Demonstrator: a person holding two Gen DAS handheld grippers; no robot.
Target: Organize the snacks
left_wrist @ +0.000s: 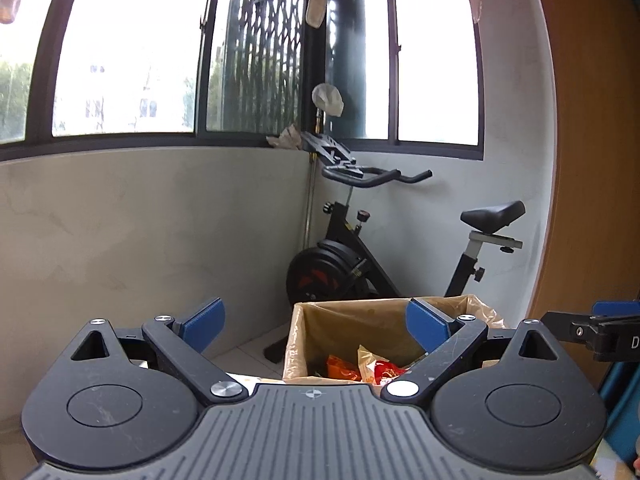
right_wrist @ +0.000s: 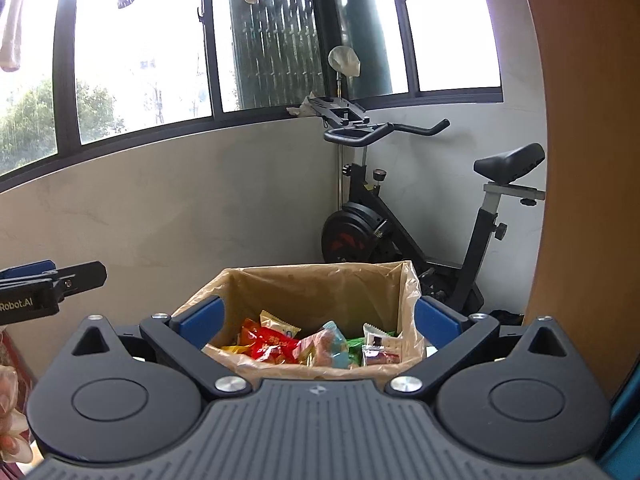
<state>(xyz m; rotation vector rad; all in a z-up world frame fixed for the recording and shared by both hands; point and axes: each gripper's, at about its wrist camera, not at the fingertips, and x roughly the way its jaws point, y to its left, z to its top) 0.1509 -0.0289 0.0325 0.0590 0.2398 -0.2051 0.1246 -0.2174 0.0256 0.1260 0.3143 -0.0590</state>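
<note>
A cardboard box (right_wrist: 316, 284) lined with a clear plastic bag stands just ahead of my right gripper (right_wrist: 318, 318). It holds several snack packets (right_wrist: 280, 344), red, orange, green, blue and white. The right gripper is open and empty, with its blue pads either side of the box's near rim. My left gripper (left_wrist: 316, 326) is open and empty, to the left of the same box (left_wrist: 352, 320), where red and orange packets (left_wrist: 360, 368) show. Each gripper's side shows at the edge of the other's view.
A black exercise bike (right_wrist: 420, 216) stands behind the box in the corner. A grey wall with windows runs behind. A wooden panel (right_wrist: 592, 160) rises on the right. A blue object (left_wrist: 624, 408) sits at the far right.
</note>
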